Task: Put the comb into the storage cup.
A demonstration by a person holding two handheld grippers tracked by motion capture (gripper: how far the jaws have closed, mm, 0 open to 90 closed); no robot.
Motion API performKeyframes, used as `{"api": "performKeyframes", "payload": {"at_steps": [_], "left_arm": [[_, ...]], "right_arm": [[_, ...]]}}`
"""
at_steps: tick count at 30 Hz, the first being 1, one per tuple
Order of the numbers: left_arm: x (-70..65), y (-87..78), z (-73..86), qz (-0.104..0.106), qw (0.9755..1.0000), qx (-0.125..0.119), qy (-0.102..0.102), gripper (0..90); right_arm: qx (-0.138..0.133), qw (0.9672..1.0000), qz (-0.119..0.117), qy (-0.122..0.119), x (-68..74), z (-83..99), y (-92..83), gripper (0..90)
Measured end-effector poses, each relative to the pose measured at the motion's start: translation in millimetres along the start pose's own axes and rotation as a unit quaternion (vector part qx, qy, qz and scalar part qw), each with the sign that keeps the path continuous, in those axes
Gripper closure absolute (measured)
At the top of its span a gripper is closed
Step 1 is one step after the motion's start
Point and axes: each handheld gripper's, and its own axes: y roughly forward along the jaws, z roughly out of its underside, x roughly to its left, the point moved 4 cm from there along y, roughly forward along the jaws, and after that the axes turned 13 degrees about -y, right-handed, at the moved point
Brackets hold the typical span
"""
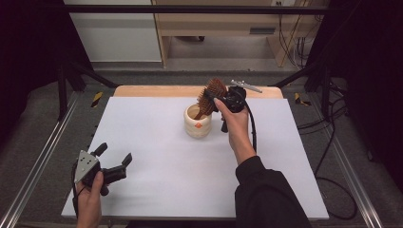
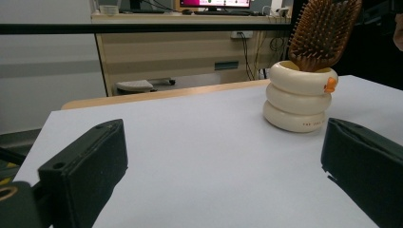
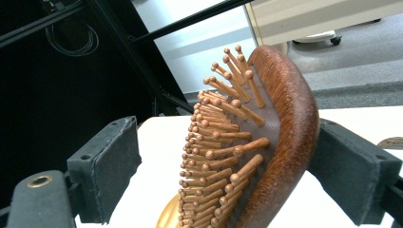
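Two grippers share the table: at seven o'clock, the left gripper point(image 1: 115, 155) idles wide open, empty. At one o'clock, the right gripper point(image 1: 212, 97) brackets the hairbrush point(image 1: 212, 94), one pad clear of the bristles, handle resting inside the cup point(image 1: 197, 124), apparently letting go.

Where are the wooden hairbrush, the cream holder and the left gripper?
wooden hairbrush point(image 3: 285, 123), right gripper view, on its curved back.
cream holder point(image 2: 298, 97), left gripper view, on its middle ring.
left gripper point(image 1: 114, 154), high view, between its fingertips.

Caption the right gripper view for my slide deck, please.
Open right gripper around a wooden hairbrush standing in its cup.
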Motion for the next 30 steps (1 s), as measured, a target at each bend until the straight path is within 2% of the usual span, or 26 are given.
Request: {"api": "performKeyframes", "payload": {"at_steps": [30], "left_arm": [[0.6, -0.2, -0.1, -0.001, 1.0, -0.001, -0.001, 1.8]], "right_arm": [[0.001, 0.9999, 0.008, -0.01, -3.4, -3.9, -8.3, 11.5]]}}
